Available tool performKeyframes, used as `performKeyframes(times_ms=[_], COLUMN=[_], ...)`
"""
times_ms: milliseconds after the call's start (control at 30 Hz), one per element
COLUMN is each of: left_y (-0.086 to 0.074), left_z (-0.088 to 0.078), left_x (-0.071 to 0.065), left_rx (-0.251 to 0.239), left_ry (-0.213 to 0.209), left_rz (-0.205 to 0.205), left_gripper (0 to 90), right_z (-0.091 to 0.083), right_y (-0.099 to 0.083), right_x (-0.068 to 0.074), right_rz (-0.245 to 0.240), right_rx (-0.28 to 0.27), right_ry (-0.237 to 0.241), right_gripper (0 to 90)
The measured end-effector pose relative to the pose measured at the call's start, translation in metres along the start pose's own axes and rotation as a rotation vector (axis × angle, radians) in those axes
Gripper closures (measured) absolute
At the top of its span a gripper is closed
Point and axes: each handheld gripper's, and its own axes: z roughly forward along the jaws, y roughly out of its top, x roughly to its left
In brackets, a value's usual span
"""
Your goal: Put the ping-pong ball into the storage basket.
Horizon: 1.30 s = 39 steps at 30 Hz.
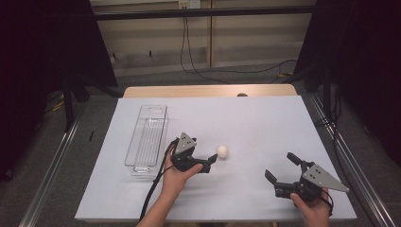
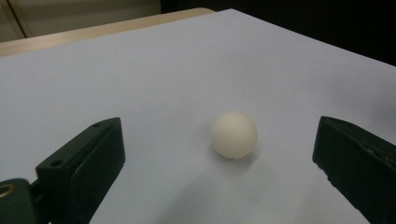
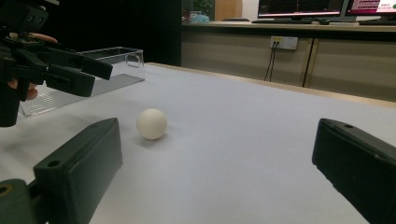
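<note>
Wood table (image 1: 208, 90) w/ white sheet (image 1: 265, 123), grey floor (image 1: 94, 118), black curtains (image 1: 42, 42).

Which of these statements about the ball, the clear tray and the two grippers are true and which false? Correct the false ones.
1. The ball lies in the tray. False: it lies on the white sheet, right of the tray.
2. The left gripper is open. True.
3. The left gripper is shut on the ball. False: the ball lies untouched between its spread jaws.
4. The right gripper is open. True.
5. The tray is opaque. False: it is clear.
</note>
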Motion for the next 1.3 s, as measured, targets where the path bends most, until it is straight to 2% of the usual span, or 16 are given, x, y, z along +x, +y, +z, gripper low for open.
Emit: performKeyframes(times_ms=[233,867,1133,1167,1300], left_y=[-0.0011,-0.0014,-0.0007,-0.0004,0.0032], left_z=[0.0027,0.0046,0.0053,0.0057,0.0077], left_x=[0.001,0.0021,0.0046,0.0055,0.003], left_rx=[0.004,0.029,0.041,0.043,0.057], left_ry=[-0.01,0.01,0.012,0.004,0.014], left_rz=[-0.004,-0.021,-0.021,-0.014,-0.002], left_gripper=[2.5,2.7,2.8,2.8,2.8], right_z=[0.0002,0.001,0.0012,0.0013,0.0012], right_y=[-0.0002,-0.0001,0.0001,0.0,0.0003], right_x=[-0.0005,0.0,-0.0004,-0.0006,-0.0002], right_rz=[0.0,0.001,-0.001,-0.002,0.004], right_rx=[0.002,0.0,0.001,0.001,-0.004], right_ry=[0.004,0.006,0.008,0.008,0.005], right_gripper=[1.0,1.0,1.0,1.0,0.9])
